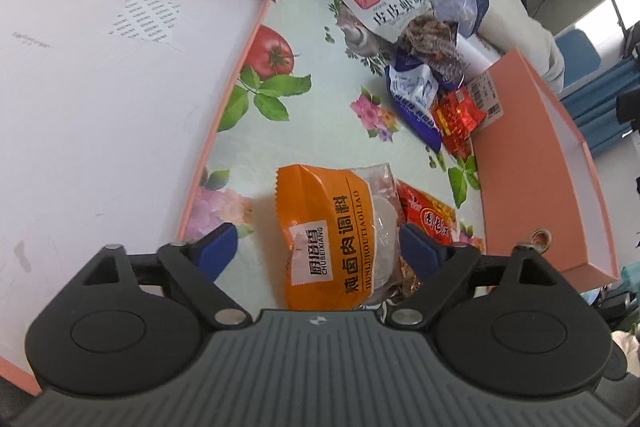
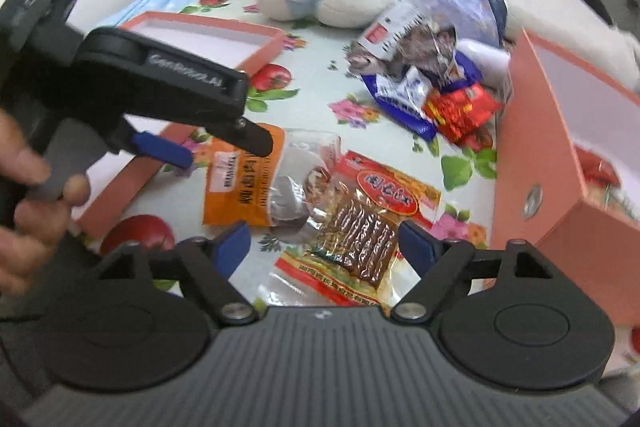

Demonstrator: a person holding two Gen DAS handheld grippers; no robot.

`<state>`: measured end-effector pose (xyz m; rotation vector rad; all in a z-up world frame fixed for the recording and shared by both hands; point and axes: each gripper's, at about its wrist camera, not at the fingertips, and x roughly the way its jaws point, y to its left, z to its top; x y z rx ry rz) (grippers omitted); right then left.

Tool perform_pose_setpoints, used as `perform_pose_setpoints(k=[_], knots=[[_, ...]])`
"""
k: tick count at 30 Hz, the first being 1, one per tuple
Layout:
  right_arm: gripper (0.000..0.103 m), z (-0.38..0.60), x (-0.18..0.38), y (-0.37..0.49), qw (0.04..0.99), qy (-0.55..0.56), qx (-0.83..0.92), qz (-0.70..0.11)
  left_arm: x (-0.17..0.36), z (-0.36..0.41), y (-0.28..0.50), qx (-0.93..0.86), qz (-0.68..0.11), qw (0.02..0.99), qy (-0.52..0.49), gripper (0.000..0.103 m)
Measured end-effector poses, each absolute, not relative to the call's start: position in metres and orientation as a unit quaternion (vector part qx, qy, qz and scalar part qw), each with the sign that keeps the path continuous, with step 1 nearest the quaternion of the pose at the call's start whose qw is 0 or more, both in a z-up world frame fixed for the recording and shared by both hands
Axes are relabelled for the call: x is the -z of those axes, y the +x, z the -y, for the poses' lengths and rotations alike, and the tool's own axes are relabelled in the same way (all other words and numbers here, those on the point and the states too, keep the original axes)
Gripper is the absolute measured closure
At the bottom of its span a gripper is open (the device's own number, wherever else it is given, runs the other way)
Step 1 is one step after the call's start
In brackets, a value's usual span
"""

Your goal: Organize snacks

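Jaws apart, the left gripper straddles the orange seasoning packet lying on the floral tablecloth beside the open pink box lid, apparently poised to close and lift, while the right gripper hangs open over the red jerky packet.

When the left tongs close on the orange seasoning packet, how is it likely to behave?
The orange packet is probably floppy: its film is wrinkled and puffed, so it may sag from the left tongs, open astride it. The glossy film looks slippery. Its clear end shows loose lumps, which might shift when lifted.
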<state>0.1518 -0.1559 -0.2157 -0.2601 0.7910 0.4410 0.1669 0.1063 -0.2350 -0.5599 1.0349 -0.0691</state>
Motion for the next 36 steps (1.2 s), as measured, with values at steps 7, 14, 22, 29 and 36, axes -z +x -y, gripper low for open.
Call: perform_pose_setpoints(k=[7,14,22,29,36], knots=[[0.021,0.167,0.234,0.174,0.893,-0.092,-0.163,-0.41,0.237,-0.088,0.176,0.024,-0.493,0.842,-0.219,0.005],[0.019,0.163,0.254,0.186,0.88,-0.107,-0.165,-0.432,0.237,-0.069,0.18,0.055,-0.487,0.85,-0.192,0.006],[0.033,0.165,0.255,0.185,0.881,-0.112,-0.174,-0.425,0.241,-0.06,0.181,0.045,-0.481,0.863,-0.148,0.019],[0.041,0.167,0.252,0.185,0.878,-0.108,-0.183,-0.428,0.24,-0.053,0.179,0.047,-0.472,0.87,-0.136,0.047],[0.042,0.171,0.247,0.183,0.88,-0.099,-0.18,-0.428,0.231,-0.051,0.174,0.052,-0.46,0.874,-0.147,0.068]])
